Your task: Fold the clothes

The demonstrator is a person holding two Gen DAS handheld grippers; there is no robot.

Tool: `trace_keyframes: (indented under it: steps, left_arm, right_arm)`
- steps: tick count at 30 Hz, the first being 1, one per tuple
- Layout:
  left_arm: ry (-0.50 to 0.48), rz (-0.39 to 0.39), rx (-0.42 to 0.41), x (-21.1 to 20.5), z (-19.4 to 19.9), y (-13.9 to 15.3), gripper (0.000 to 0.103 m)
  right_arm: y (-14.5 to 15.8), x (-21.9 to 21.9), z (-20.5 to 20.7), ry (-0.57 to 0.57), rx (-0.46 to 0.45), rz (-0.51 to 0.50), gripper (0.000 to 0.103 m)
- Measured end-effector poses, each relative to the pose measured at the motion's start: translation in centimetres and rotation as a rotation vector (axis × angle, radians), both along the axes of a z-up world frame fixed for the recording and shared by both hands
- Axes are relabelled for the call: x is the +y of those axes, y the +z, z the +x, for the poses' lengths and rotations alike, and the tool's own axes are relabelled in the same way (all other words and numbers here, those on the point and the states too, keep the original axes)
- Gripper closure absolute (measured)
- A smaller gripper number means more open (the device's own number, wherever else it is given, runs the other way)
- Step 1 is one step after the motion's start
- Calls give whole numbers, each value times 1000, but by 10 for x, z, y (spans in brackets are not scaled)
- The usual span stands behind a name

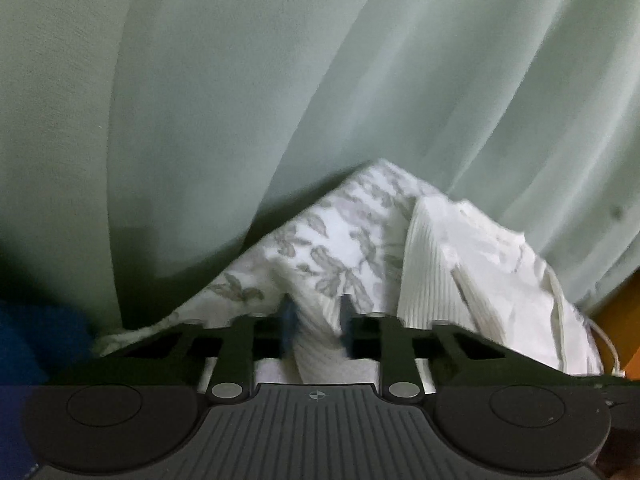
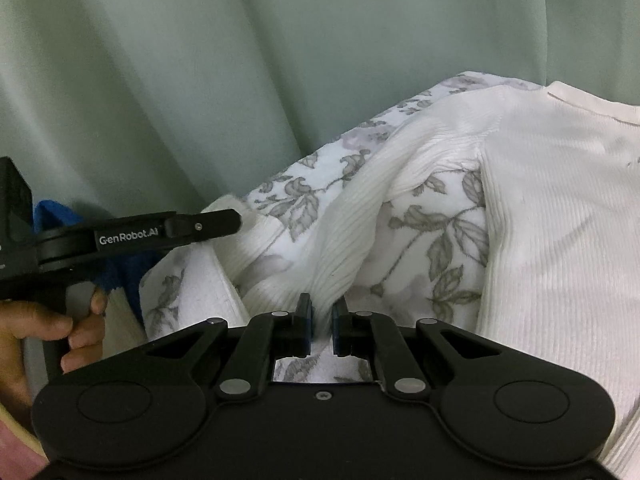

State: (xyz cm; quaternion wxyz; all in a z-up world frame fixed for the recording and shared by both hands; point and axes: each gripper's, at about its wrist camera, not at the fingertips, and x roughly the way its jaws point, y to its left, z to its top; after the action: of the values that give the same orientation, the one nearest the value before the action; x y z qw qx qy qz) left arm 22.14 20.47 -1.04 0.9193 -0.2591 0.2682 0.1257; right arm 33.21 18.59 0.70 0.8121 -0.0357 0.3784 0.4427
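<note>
Two claws are at work on one white ribbed sweater point(image 2: 560, 216), and no basket or box shows near either of them. The right gripper point(image 2: 321, 322) has its jaws nearly together, pinching a ridge of the sweater's ribbed sleeve that rises straight ahead of its tips. From that pinch the sleeve runs up and away toward the shoulder, while the body of the sweater spreads flat to the right of the claw.

The left gripper point(image 1: 316, 322) also has its jaws drawn in on ribbed white cloth; a fold of the same sweater point(image 1: 432, 272) stands between its blue pads point(image 1: 289, 320), though the picture there is blurred. Seen from the right-hand camera, this left gripper point(image 2: 236, 220) reaches in from the left, level with a cuff-like end of the knit, and a person's hand point(image 2: 48, 332) grips its handle just below.

Under the sweater lies one white bedsheet point(image 2: 436, 232) printed with grey leaves and pale flowers, showing ahead of both claws and between the sleeve and the body. Behind everything, pale green curtains point(image 1: 320, 80) hang in long folds. A single blue cloth point(image 2: 48, 216) peeps out to the left, behind the left gripper, and a strip of orange point(image 1: 624, 320) sits at the far right of the left claw's view.
</note>
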Motion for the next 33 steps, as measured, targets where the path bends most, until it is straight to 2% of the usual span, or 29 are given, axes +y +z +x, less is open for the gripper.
trace_keyframes:
  steps: [3,10,13,16,19,22,29,33]
  left_arm:
    - [20,25,-102,-2,-17,11,95]
    - [67,164,-334,-20,-83,45,95]
    - [79,210,-338,-30,-103,36,95]
    - [75,255,-288,-42,-116,19,95]
    - [68,263,-250,-50,-124,7,93]
    - [62,261,-233,-52,-126,3,92]
    - [55,304,-272,-58,-123,12,93]
    - [18,378,-338,-74,-125,27,93]
  right_arm:
    - [2,-3,-3,3,-18,33,93]
    - [15,-16,-12,23,-71,164,93]
    - [7,-11,-14,29,-42,118,92]
    - [-5,-7,-14,20,-12,63,92]
    - [-14,-11,-12,4,30,43,89]
    - [-16,-14,-14,3,26,31,84]
    - [-2,-24,-22,1,-31,40,75]
    - [12,-38,-25,-29,-69,75,71]
